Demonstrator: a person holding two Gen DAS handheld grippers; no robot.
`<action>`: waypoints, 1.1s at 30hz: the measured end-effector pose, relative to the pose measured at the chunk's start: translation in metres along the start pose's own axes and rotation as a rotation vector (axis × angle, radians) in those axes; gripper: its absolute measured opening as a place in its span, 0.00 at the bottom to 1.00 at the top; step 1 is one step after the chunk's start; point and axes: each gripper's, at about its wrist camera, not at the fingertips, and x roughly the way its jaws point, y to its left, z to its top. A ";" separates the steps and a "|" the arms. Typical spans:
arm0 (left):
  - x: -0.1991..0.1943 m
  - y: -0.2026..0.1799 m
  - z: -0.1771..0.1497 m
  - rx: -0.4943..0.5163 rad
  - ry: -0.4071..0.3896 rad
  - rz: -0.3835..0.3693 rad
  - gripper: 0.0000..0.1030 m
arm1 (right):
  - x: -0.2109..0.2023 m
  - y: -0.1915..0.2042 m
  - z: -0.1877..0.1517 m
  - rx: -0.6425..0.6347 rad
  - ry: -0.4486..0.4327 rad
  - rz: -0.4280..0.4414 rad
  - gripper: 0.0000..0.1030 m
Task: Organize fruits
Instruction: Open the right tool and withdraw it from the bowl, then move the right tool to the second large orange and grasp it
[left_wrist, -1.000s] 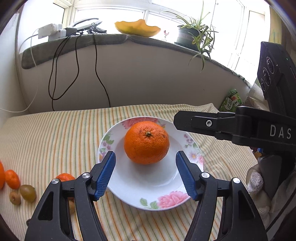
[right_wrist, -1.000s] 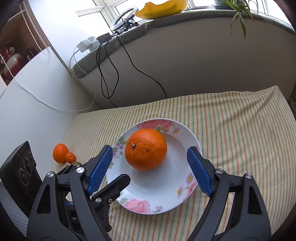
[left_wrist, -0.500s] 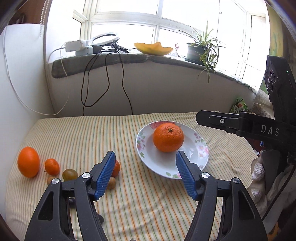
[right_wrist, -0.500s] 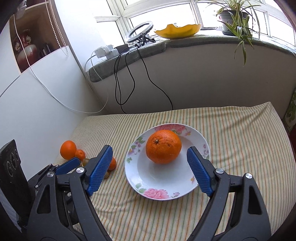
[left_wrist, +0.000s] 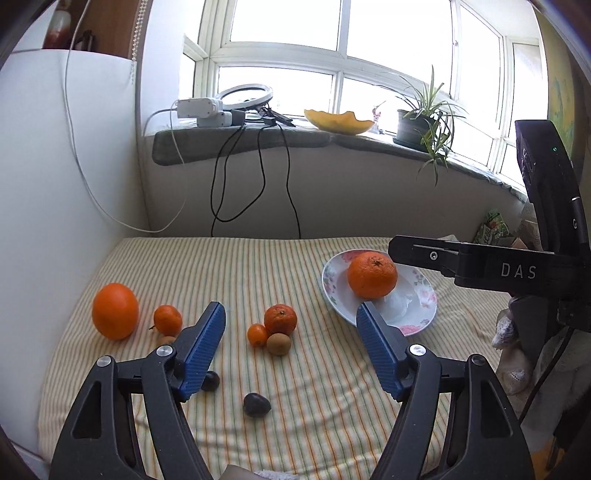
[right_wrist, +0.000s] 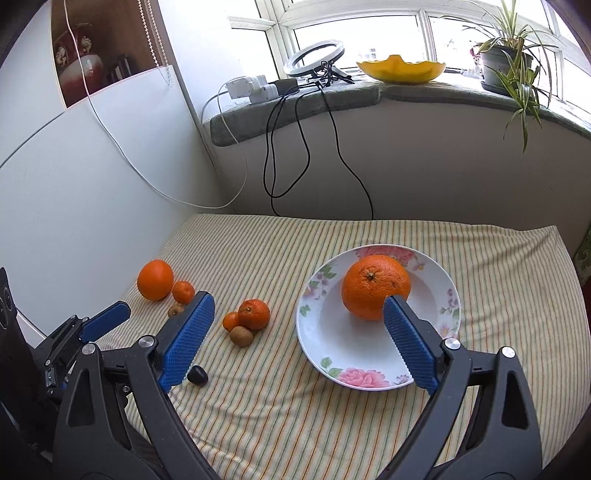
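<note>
Now both grippers' fingers (left_wrist: 380, 354) (right_wrist: 410, 347) spread, empty, angled down over striped cloth (right_wrist: 369, 236).

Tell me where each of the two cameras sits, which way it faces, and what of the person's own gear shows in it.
Left wrist: rides the left tool, open, looking down at the loose fruit on the striped cloth; the right tool's arm crosses at right.
Right wrist: rides the right tool, open, facing the flowered plate; the left tool's blue pad shows at left.
Shared: the big orange on the plate, the loose fruit, the windowsill.
</note>
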 end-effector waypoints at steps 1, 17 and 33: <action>-0.002 0.004 -0.001 -0.005 -0.003 0.003 0.71 | 0.002 0.005 0.000 -0.010 0.005 0.007 0.92; -0.007 0.075 -0.012 -0.103 -0.017 0.081 0.71 | 0.047 0.079 0.004 -0.117 0.064 0.097 0.92; 0.015 0.170 -0.038 -0.268 0.030 0.109 0.71 | 0.131 0.151 0.016 -0.104 0.229 0.296 0.92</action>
